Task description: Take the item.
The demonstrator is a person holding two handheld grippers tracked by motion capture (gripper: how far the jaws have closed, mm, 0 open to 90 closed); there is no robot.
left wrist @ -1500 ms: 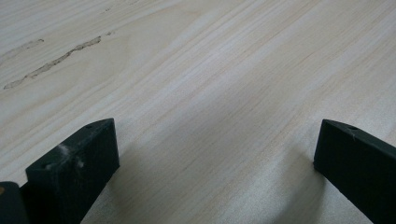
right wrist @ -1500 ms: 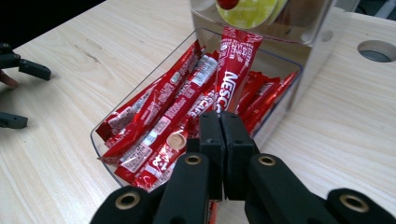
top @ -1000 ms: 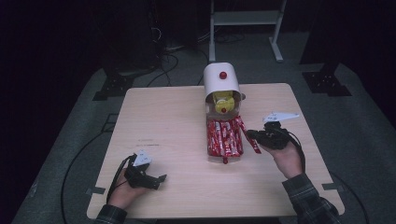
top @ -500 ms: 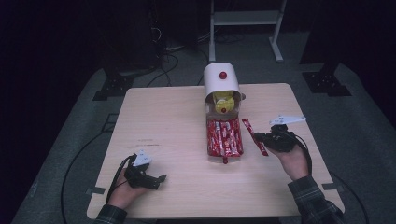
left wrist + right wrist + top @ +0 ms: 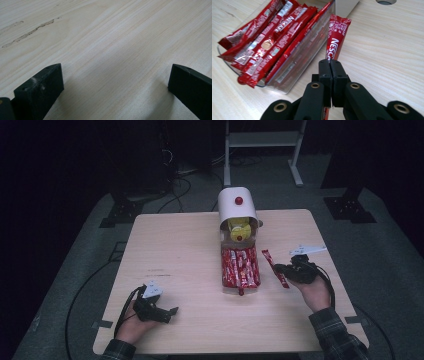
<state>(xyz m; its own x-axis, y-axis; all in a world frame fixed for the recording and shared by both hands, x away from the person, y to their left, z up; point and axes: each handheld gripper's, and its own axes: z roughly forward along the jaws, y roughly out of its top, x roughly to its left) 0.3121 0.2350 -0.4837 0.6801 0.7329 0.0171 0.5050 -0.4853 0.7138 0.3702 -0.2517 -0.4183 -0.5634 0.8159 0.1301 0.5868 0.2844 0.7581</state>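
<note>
A single red Nescafé stick sachet [image 5: 273,266] [image 5: 336,41] lies on the wood just right of a clear tray [image 5: 225,287] [image 5: 298,63] heaped with several matching sachets [image 5: 240,265] [image 5: 270,31]. My right gripper [image 5: 279,269] [image 5: 330,62] is shut on the near end of the single sachet, jaws pressed together. My left gripper [image 5: 173,312] [image 5: 115,82] rests open on bare tabletop at the front left, with nothing between its fingers [image 5: 41,87].
A white cylindrical dispenser [image 5: 237,206] with a red knob stands behind the tray, with something yellow [image 5: 239,226] in its mouth. The table's right edge [image 5: 340,285] is close to my right hand. A scuff mark [image 5: 27,35] marks the wood ahead of the left gripper.
My right gripper has drawn back to the right, pulling the single sachet away from the tray's edge onto open wood. The left gripper has stayed put.
</note>
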